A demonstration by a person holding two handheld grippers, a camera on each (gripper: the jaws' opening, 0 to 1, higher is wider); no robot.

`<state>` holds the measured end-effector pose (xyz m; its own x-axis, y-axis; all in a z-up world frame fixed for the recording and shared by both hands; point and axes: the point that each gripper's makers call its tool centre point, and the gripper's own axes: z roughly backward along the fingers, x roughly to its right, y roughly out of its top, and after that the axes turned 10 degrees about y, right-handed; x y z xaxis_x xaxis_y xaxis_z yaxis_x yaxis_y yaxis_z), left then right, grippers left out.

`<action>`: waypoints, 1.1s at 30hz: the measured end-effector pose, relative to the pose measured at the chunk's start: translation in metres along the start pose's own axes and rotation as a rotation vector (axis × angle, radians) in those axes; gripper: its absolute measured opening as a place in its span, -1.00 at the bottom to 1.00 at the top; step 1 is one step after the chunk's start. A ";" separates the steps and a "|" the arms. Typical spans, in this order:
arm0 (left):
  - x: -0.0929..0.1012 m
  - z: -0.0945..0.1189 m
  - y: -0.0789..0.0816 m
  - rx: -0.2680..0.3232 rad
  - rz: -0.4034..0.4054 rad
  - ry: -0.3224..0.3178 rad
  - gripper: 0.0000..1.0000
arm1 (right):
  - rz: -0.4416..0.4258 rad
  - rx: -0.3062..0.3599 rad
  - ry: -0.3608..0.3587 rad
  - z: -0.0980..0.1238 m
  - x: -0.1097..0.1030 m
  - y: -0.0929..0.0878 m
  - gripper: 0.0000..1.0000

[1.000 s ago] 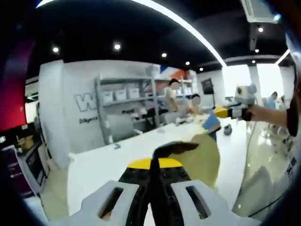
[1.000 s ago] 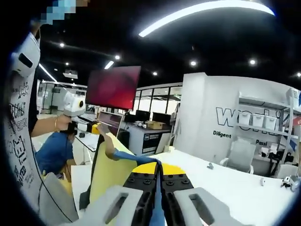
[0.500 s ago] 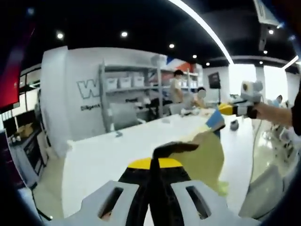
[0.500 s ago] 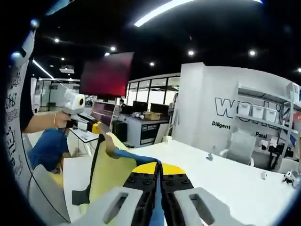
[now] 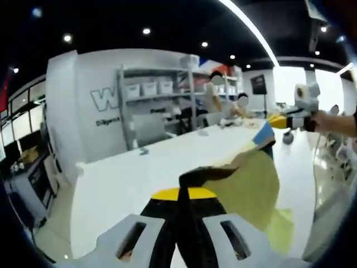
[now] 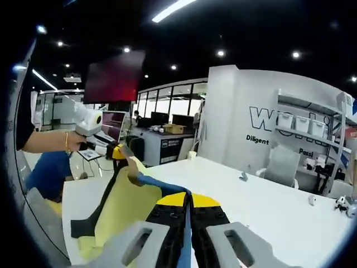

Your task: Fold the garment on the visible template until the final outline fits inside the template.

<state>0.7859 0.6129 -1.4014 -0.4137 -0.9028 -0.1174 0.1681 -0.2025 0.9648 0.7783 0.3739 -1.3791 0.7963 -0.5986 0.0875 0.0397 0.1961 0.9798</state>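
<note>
Views tilted down; one garment (image 5: 251, 181), apparently taut.

My left gripper (image 5: 179, 192) pinches the pale yellow cloth garment with black and blue trim (image 5: 248, 184), hiding the pinched fold. The garment's lower hem runs behind my right gripper (image 6: 187, 207). The grey wall lettering (image 6: 266, 120) is half covered by shelving.

Open-plan office, desks (image 6: 167, 146), monitors (image 6: 113, 119), shelving (image 5: 146, 106)
</note>
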 end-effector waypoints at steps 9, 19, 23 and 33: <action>0.001 -0.068 -0.028 -0.056 -0.019 -0.039 -0.99 | -0.049 -0.032 -0.066 -0.018 0.045 -0.031 -1.00; 0.005 -0.114 -0.080 -0.161 -0.023 -0.075 -0.99 | -0.114 -0.068 -0.087 -0.038 0.070 -0.066 -1.00; 0.003 -0.129 -0.091 -0.178 -0.014 -0.079 -0.99 | -0.141 -0.077 -0.093 -0.046 0.079 -0.080 -1.00; 0.003 -0.157 -0.116 -0.243 0.008 -0.093 -0.98 | -0.133 -0.142 -0.124 -0.065 0.094 -0.113 -1.00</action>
<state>0.9060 0.5738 -1.5505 -0.4898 -0.8684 -0.0772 0.3769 -0.2908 0.8794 0.8881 0.3460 -1.4933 0.6981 -0.7159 -0.0102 0.2304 0.2112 0.9499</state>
